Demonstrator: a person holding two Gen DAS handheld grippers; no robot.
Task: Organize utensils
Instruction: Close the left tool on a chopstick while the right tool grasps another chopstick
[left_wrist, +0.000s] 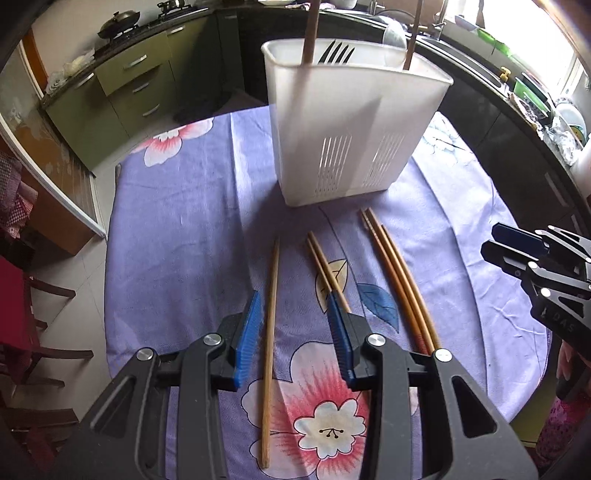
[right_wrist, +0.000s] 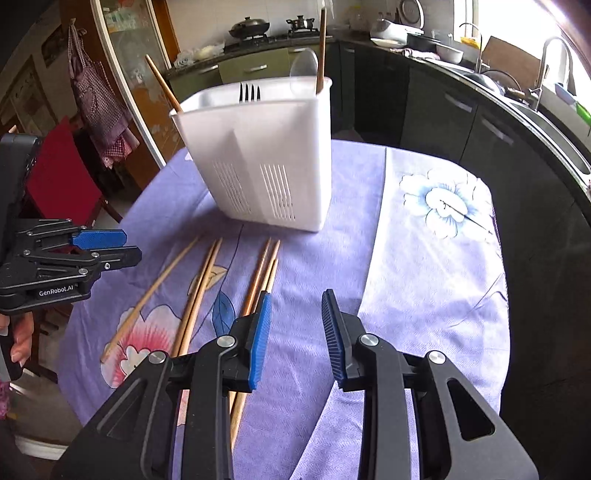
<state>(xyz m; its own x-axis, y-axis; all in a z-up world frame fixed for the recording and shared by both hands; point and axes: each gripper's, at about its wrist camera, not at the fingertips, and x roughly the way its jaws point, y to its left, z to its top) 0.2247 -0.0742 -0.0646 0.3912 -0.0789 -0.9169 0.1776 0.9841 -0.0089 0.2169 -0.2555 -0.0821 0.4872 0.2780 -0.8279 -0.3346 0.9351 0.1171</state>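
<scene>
The left hand-held gripper (left_wrist: 295, 314) hovers low over the desk (left_wrist: 177, 206) with its blue pads spread apart and nothing between them. A single chopstick (left_wrist: 270, 314) lies on the purple flowered cloth (left_wrist: 192, 229) in the gap between the pads, touching neither. Just to its right a pair of chopsticks (left_wrist: 321, 258) runs partly under the right pad, and beside that a bundle of three chopsticks (left_wrist: 391, 273) lies close together, all pointing toward the white utensil holder (left_wrist: 354, 122).

The holder stands upright near the far edge of the desk, with slotted walls and an inner divider. Inside it, a chopstick (right_wrist: 162, 83) leans out at the left corner, a black fork (right_wrist: 249, 92) stands tines-up near the middle, and a pale spoon (right_wrist: 303, 68) and another upright chopstick (right_wrist: 322, 51) sit at the right end; which compartment each occupies is hard to tell through the milky plastic.

The right hand-held gripper (right_wrist: 297, 325) hangs over bare cloth to the right of the loose chopsticks, fingers apart and empty
</scene>
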